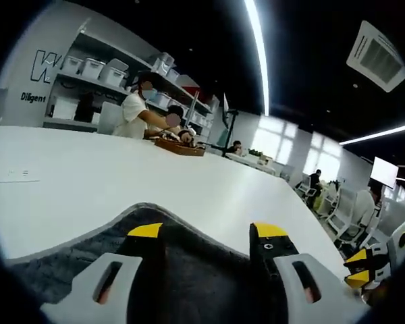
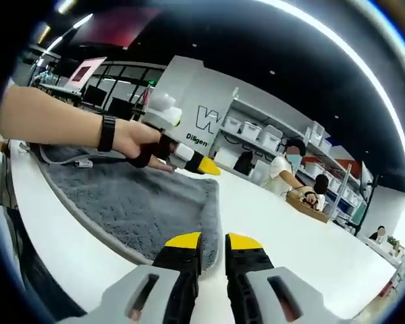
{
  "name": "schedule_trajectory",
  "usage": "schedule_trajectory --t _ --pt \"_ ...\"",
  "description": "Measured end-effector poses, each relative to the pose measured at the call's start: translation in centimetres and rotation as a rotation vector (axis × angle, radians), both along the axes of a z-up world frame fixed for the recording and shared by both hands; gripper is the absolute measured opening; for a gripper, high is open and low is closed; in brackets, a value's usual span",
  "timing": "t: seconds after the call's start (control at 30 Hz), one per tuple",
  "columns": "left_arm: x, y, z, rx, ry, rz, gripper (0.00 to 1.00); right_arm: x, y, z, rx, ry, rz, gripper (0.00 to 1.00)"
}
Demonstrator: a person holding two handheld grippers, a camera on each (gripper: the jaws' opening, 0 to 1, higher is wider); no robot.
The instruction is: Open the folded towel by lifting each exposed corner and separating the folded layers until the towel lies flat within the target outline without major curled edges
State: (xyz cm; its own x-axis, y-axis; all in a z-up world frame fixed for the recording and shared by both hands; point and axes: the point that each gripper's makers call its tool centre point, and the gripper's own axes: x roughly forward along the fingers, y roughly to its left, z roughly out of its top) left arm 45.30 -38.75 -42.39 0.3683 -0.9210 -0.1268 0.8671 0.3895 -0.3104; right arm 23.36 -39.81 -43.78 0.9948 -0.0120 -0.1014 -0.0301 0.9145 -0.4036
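towel (image 2: 138, 202), grey and plush, lies spread on the white table (image 2: 283, 223) with its near edge just ahead of your right gripper (image 2: 214, 244); in the left gripper view the same towel (image 1: 202, 270) passes under and between the jaws of your left gripper (image 1: 208, 231). your left jaws stand spread wide, yellow tips well apart, with the towel's curved rim rising between them; whether they touch the cloth cannot be told. your right jaws are nearly pressed together, a narrow slit between the yellow tips, gripping nothing and sitting at the towel's near edge. in the right gripper view your hand (image 2: 145, 145) holds the left gripper (image 2: 201, 165) at the towel's far corner. the towel's long axis runs from that far corner toward your right gripper. people sit near shelves (image 1: 121, 67) behind the table.
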Motion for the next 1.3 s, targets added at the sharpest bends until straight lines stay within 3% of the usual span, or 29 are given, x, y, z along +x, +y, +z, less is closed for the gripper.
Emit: schedule_trajectory --t 0.33,0.47,0.57,0.63,0.7,1.03,1.13,1.3 --pt "-1.6 -0.2 0.8 0.0 -0.039 -0.028 0.52 0.8 2.1 2.2 0.084 -0.038 0.13 0.15" --pt "-2.2 0.2 1.4 -0.002 -0.057 -0.036 0.53 1.4 2.7 2.4 0.073 -0.009 0.167 0.27" --pt "-2.9 0.5 2.0 -0.012 -0.074 -0.044 0.55 2.0 3.3 2.5 0.107 0.008 0.196 0.33" --pt "-3.2 0.7 2.4 -0.013 -0.082 -0.047 0.55 2.5 4.2 1.9 0.117 0.065 0.224 0.4" --pt "-3.4 0.9 2.6 -0.015 -0.083 -0.049 0.56 2.9 4.1 2.2 0.1 0.051 0.202 0.39" --pt "-4.3 2.3 2.9 -0.02 -0.111 -0.05 0.56 3.5 6.2 4.3 0.135 0.037 0.284 0.41" --pt "-4.6 2.6 3.0 -0.02 -0.121 -0.055 0.55 3.5 6.3 4.2 0.123 0.032 0.276 0.41" --pt "-5.4 3.8 3.2 -0.019 -0.141 -0.055 0.56 3.6 6.3 3.6 0.171 0.046 0.284 0.41"
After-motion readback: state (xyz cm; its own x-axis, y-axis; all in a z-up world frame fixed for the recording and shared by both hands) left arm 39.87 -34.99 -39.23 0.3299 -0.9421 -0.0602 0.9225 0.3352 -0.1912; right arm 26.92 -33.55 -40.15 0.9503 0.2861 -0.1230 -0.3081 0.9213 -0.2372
